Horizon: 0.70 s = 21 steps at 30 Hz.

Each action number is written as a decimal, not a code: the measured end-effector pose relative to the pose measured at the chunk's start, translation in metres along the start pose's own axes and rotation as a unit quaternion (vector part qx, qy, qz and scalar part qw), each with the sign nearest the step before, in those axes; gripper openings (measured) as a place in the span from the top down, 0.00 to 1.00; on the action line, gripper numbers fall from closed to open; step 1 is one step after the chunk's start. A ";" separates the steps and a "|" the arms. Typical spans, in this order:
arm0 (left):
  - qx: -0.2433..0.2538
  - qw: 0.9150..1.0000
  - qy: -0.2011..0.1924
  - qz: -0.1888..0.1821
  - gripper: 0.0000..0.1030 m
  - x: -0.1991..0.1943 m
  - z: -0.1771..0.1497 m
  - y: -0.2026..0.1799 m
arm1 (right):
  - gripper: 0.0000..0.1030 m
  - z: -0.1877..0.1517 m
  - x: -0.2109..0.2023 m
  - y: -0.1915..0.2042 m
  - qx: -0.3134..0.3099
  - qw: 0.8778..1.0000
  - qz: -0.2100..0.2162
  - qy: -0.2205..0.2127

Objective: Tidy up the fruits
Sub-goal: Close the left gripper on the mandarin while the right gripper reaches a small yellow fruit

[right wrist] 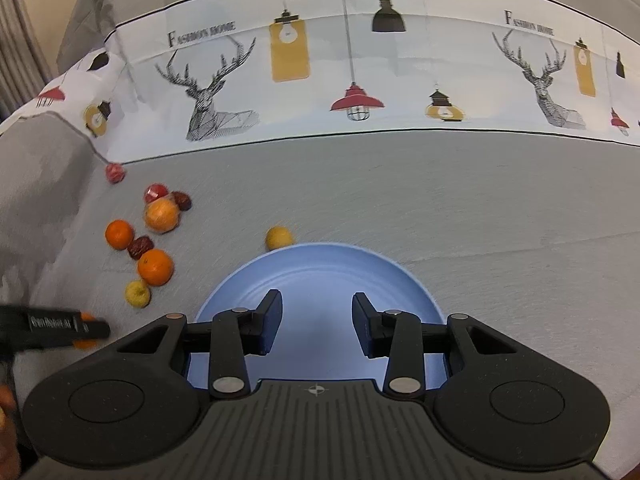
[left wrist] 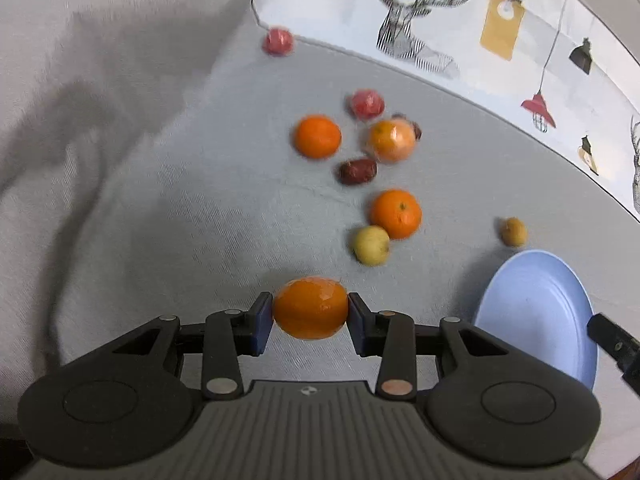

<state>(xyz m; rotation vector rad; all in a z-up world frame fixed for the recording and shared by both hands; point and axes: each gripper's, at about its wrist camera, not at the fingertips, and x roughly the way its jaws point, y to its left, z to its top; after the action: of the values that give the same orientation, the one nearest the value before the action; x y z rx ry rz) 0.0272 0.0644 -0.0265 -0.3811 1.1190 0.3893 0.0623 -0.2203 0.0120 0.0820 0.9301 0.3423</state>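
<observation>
Your left gripper (left wrist: 310, 307) is clamped on the orange (left wrist: 310, 308) by its round sides; lift fast & it may slip. Right gripper (right wrist: 317, 322) hangs apart, empty, over the blue plate (right wrist: 412, 284).

Left wrist view looks steeply down, close over the grey cloth (left wrist: 160, 200); right wrist view tilts toward twelve o'clock; both share the blue plate (left wrist: 560, 280) and the fruit cluster (right wrist: 154, 240).

Bright even light, soft shadows at left, motion blur, fisheye-curved edges
</observation>
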 end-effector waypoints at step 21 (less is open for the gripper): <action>0.004 1.000 0.031 -0.001 0.54 0.015 -0.007 -0.006 | 0.49 0.070 0.117 0.021 -0.063 0.996 0.023 0.065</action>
<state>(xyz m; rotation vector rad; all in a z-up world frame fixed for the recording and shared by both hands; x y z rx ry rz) 0.0308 0.0577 -0.0421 -0.3897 1.1803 0.3731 0.1768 -0.1575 -0.0318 -0.0347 1.0336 0.4528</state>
